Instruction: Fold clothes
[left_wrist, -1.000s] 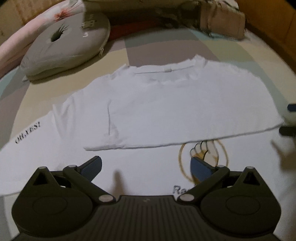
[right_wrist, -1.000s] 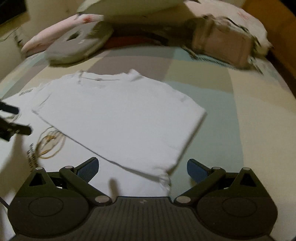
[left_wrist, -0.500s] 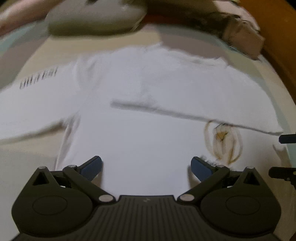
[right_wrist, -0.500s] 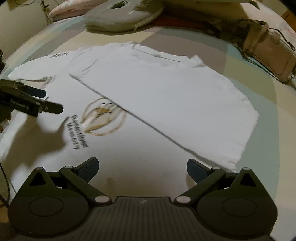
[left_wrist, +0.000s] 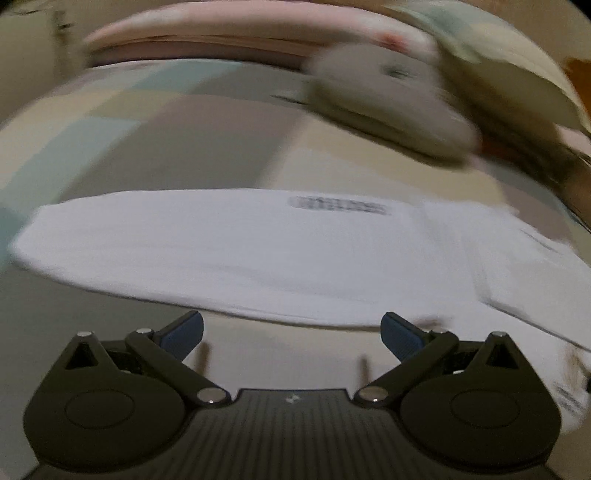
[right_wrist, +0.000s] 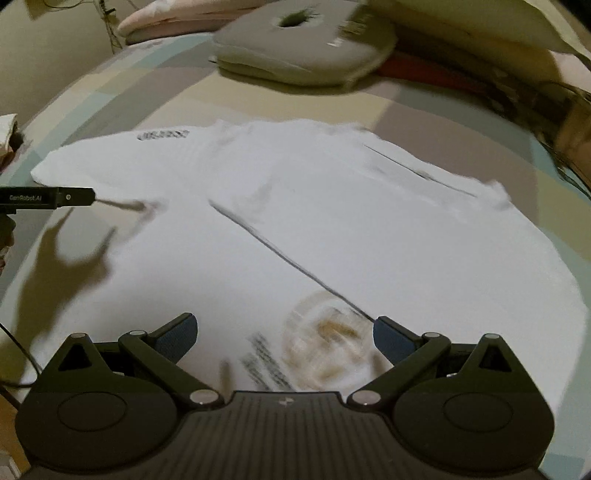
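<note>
A white T-shirt (right_wrist: 332, 229) lies flat on the bed, its right side folded over the body along a diagonal crease. A gold emblem and black lettering (right_wrist: 317, 343) show below the crease. Its left sleeve (left_wrist: 229, 251), with a small black print, stretches across the left wrist view. My left gripper (left_wrist: 291, 332) is open just in front of that sleeve's hem, holding nothing; in the right wrist view its finger (right_wrist: 74, 195) shows at the left, by the sleeve's edge. My right gripper (right_wrist: 284, 332) is open over the shirt's lower body, near the emblem.
A grey ring-shaped cushion (right_wrist: 306, 48) lies beyond the shirt's collar. Pink and cream bedding (left_wrist: 258, 37) is piled at the head of the bed. The patchwork bedsheet (left_wrist: 110, 140) spreads to the left of the sleeve. A brownish bag (right_wrist: 569, 122) sits far right.
Both grippers have swung left. The left one moved from the shirt's body to the left sleeve. The right one shifted from the folded edge to over the emblem. Both stayed open.
</note>
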